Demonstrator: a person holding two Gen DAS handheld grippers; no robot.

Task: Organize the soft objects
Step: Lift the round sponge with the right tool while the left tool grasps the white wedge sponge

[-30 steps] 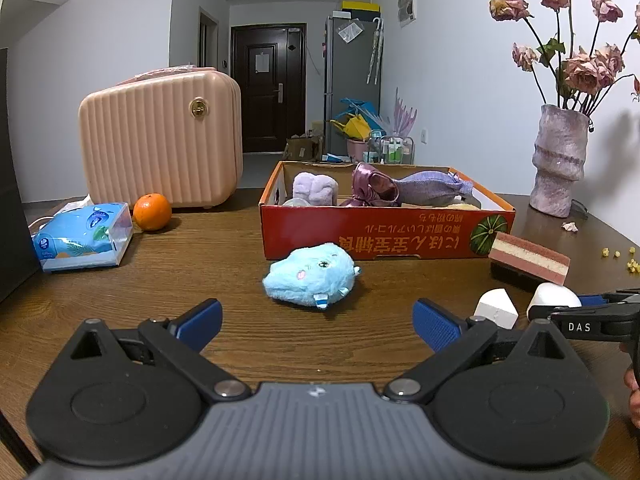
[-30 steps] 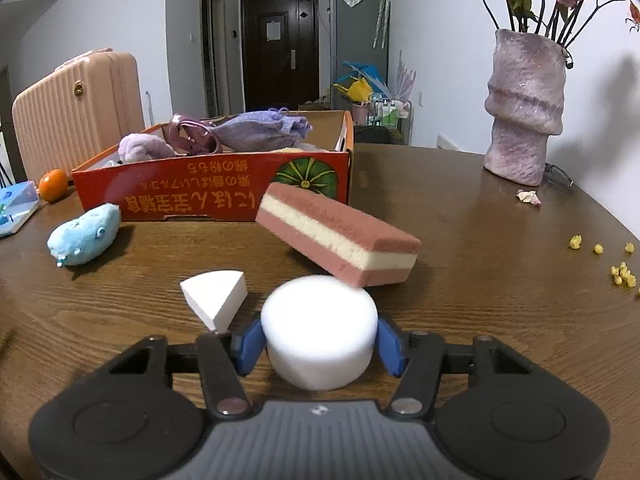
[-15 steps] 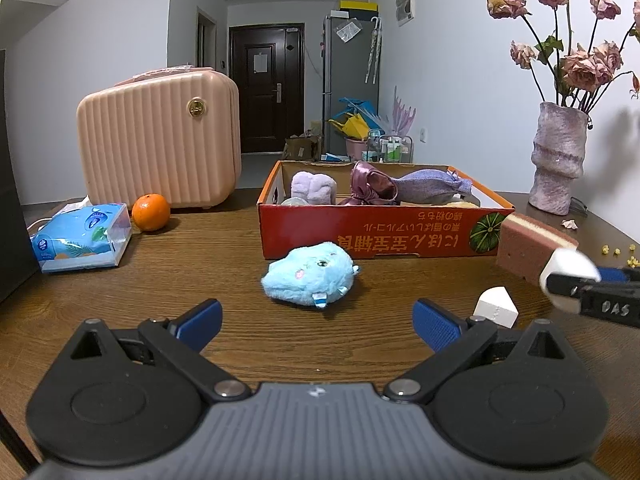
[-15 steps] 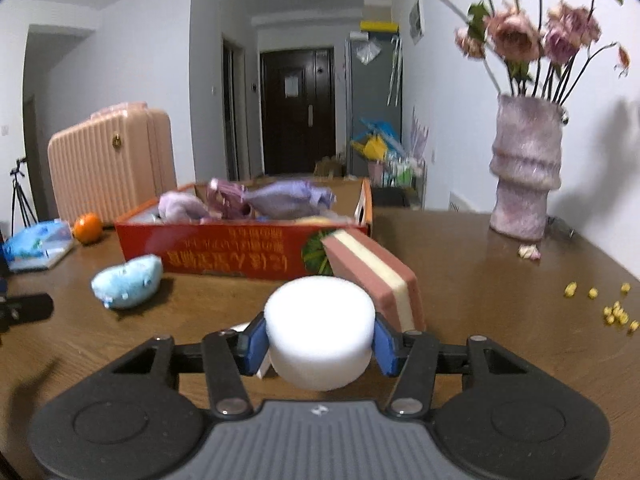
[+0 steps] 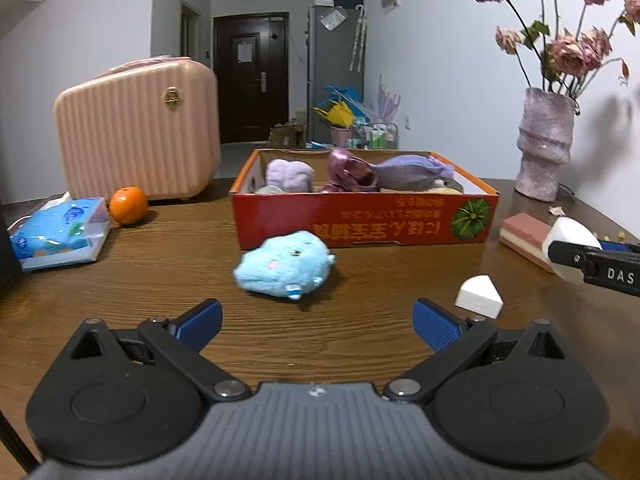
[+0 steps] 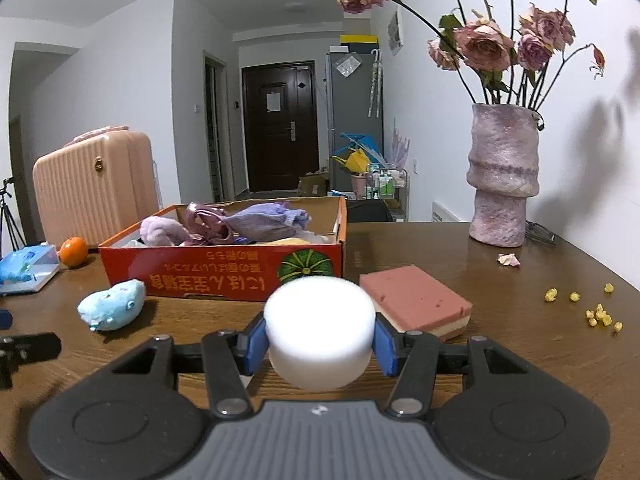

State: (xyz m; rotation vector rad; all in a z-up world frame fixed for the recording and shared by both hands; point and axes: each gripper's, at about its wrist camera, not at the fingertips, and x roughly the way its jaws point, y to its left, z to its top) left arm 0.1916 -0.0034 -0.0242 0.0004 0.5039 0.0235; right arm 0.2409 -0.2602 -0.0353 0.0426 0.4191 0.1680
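1. Right wrist view: right gripper point(image 6: 320, 338) is clamped on a white foam cylinder point(image 6: 319, 326), blue pads pressed on its two curved sides, so it sits upright and square between the jaws. Cylinder is off the table point(image 6: 500, 360), lifted clear, probably so it can pass over the box wall.
2. Cardboard box point(image 6: 224, 276) sits mid-table, toward the far edge, open top. Already holds soft stuff: lilac plush, purple cloth, a shiny mauve piece. Looks like the collecting bin, so my guess is the cylinder goes there.
3. Pink-and-cream layered sponge point(image 6: 416, 306) lies flat just beside the box's right corner, near the held cylinder but not touching it as far as I can tell. Not yet sorted.
4. Left wrist view: left gripper point(image 5: 318, 326) has jaws wide apart, nothing between them, held low over the near edge of the table, pointed at the blue plush toy point(image 5: 286, 270). Likely staged for that pick.
5. Blue plush toy lies on the table just in front of the box's front wall, apart from it.
6. White foam wedge point(image 5: 480, 296) sits on the table near the right pad of the left gripper, loose.
7. Orange point(image 5: 128, 205), tissue pack point(image 5: 60, 236), pink suitcase point(image 5: 140, 136) and vase point(image 5: 544, 148) sit toward the left and far-right edges; not soft targets, I'd judge, except maybe the tissues.
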